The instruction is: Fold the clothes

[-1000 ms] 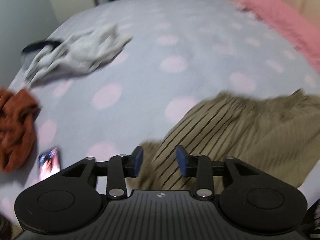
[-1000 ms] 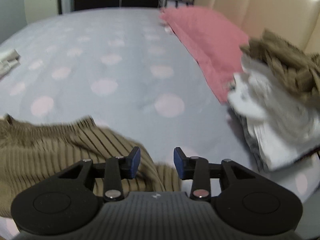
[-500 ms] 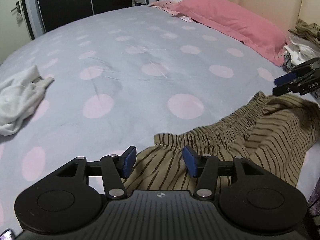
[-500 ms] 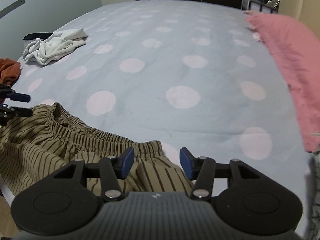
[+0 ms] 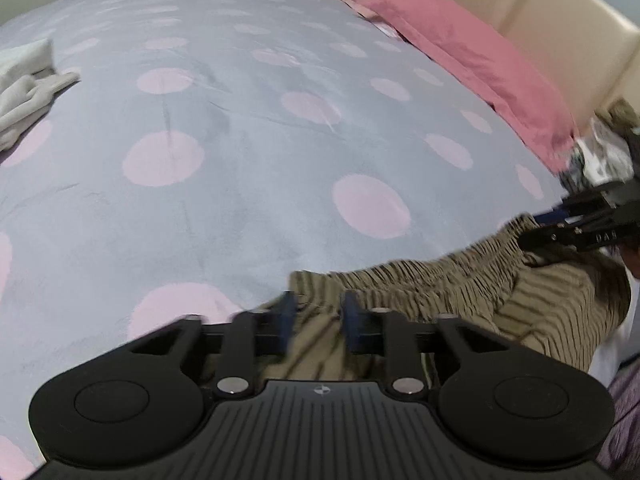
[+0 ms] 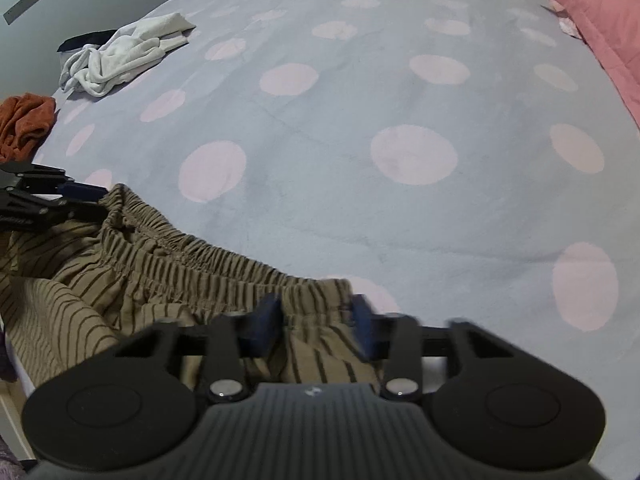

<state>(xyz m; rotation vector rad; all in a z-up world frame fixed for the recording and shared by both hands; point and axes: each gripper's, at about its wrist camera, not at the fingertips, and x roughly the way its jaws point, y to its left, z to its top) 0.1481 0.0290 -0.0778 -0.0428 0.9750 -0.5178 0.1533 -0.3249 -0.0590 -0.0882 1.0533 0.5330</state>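
Note:
Olive striped shorts (image 5: 460,280) lie at the near edge of the bed, elastic waistband stretched across between my two grippers. My left gripper (image 5: 316,320) is open, its blue pads either side of the waistband's left end. My right gripper (image 6: 318,322) is open around the right end of the waistband (image 6: 192,256). Each gripper shows in the other's view: the right one at the far right in the left wrist view (image 5: 580,228), the left one at the far left in the right wrist view (image 6: 52,200). Neither has closed on the cloth.
The bed has a grey cover with pink dots (image 6: 360,120). A white garment (image 6: 124,56) and a rust-coloured garment (image 6: 24,120) lie at its left side. A pink pillow (image 5: 480,68) and a pile of clothes (image 5: 604,148) are at the headboard end.
Both grippers have moved down to the waistband ends, and their jaws have narrowed somewhat around it. The shorts are spread wider between them.

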